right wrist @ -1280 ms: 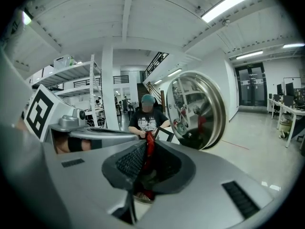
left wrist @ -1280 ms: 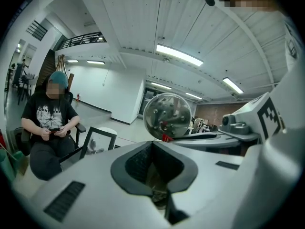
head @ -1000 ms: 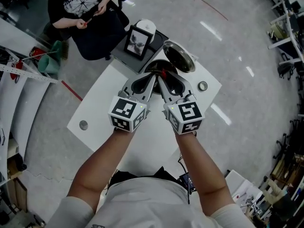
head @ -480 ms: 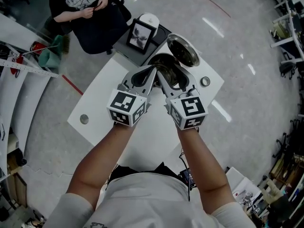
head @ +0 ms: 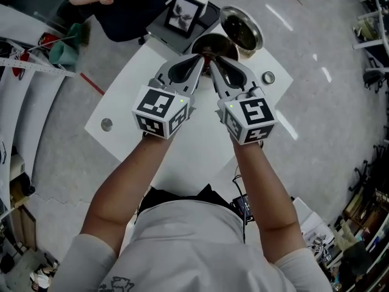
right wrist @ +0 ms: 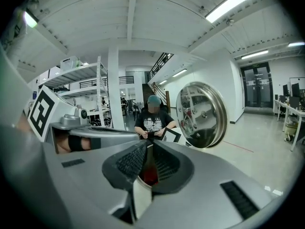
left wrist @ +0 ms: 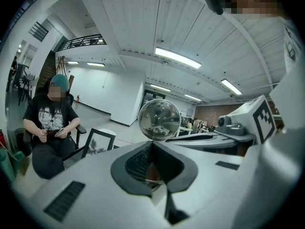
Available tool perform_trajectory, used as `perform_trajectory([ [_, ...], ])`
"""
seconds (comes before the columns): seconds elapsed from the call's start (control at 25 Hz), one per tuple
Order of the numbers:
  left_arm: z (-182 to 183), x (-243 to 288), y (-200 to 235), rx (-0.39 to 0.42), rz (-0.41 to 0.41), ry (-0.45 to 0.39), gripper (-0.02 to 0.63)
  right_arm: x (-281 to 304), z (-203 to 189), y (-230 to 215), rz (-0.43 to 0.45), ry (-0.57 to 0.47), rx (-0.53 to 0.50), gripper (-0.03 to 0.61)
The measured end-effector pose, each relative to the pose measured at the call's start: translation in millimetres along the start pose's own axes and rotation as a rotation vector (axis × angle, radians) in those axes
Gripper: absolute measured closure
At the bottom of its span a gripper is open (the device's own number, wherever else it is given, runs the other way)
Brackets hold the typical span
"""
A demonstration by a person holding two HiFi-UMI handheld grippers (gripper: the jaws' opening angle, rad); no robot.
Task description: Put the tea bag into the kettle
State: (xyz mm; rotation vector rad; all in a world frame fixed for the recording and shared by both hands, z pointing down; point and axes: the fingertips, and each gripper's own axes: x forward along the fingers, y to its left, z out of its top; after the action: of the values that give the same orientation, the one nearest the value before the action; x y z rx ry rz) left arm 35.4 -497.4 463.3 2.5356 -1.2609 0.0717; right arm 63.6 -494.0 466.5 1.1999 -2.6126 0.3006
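Note:
The kettle (head: 214,44) stands at the far edge of the white table (head: 137,105), its mouth open and its shiny round lid (head: 242,28) tipped back. Both grippers meet tip to tip just above that mouth. My left gripper (head: 199,58) is shut, with a reddish piece of the tea bag (left wrist: 148,168) showing between its pads. The jaws of my right gripper (head: 213,62) are closing and press on the red tea bag (right wrist: 148,171). The lid (left wrist: 159,119) hangs right ahead in the left gripper view. In the right gripper view the lid (right wrist: 202,114) is to the right.
A framed picture (head: 182,12) stands on a dark block behind the kettle, and a seated person (head: 112,5) is beyond it. A small metal ring (head: 268,77) lies near the table's right corner. A round disc (head: 106,124) lies near its left edge.
Both grippers have moved forward together, from short of the kettle to over its mouth. The right jaws spread wider half a second ago and have come back together.

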Motion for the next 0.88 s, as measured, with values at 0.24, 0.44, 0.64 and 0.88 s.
perform_trajectory([
  [0.24, -0.8, -17.7, -20.1, 0.013, -0.010, -0.012, 0.603, -19.3, -0.2, 19.6, 0.030, -0.014, -0.014, 0.568],
  [0.44, -4.0, -34.9, -43.6, 0.020, -0.013, -0.021, 0.603, -42.5, -2.5, 33.5, 0.040, -0.019, -0.017, 0.568],
  [0.64, -3.9, -57.1, -68.1, 0.030, 0.000, -0.036, 0.603, -70.5, 0.1, 48.4, 0.047, -0.038, -0.028, 0.568],
  [0.88, -4.8, -85.5, -99.2, 0.036, 0.029, -0.058, 0.603, -105.6, 4.2, 70.1, 0.074, -0.071, -0.031, 0.568],
])
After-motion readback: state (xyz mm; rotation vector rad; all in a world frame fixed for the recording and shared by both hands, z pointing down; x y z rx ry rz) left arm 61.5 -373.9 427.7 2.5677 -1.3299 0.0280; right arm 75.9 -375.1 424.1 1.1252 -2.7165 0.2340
